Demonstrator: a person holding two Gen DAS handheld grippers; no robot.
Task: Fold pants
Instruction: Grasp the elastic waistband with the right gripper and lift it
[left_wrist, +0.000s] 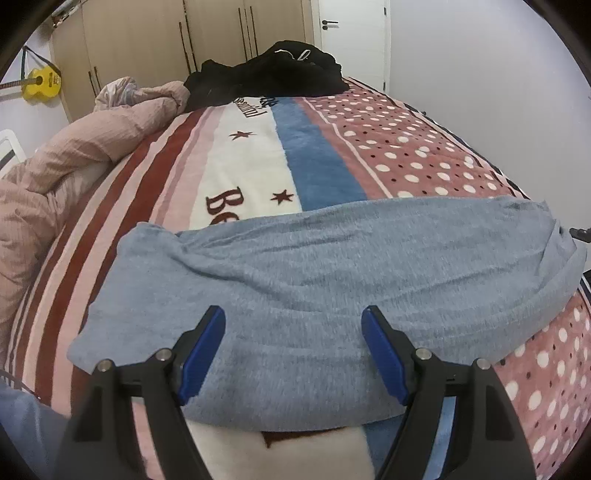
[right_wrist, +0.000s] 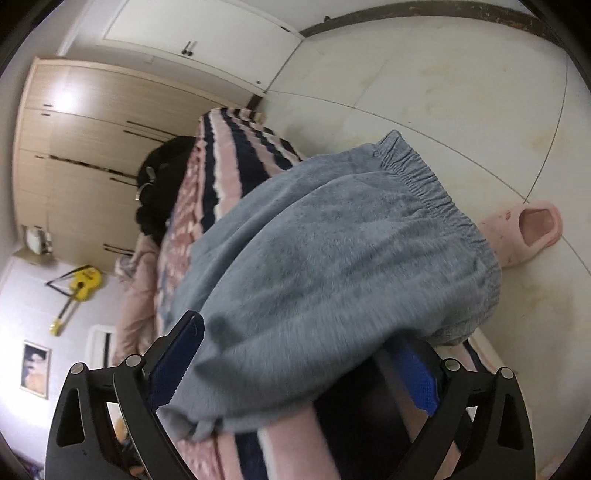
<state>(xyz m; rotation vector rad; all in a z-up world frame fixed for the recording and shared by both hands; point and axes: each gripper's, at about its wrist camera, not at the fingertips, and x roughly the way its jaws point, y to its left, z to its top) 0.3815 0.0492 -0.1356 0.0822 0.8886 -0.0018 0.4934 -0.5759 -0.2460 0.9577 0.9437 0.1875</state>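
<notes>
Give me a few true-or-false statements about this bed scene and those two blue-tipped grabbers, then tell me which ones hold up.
1. The grey-blue pants lie across a patterned blanket. True.
2. The left gripper has its fingers clamped shut on the cloth. False: they stand wide apart over the pants, pinching nothing.
3. A black garment lies at the far end of the bed. True.
4. A yellow guitar lies on the bed. False: it hangs on the wall.
5. The right gripper is far from the pants. False: the fabric sits between its open fingers, the elastic waistband beyond.
6. A pink slipper sits on the floor. True.
</notes>
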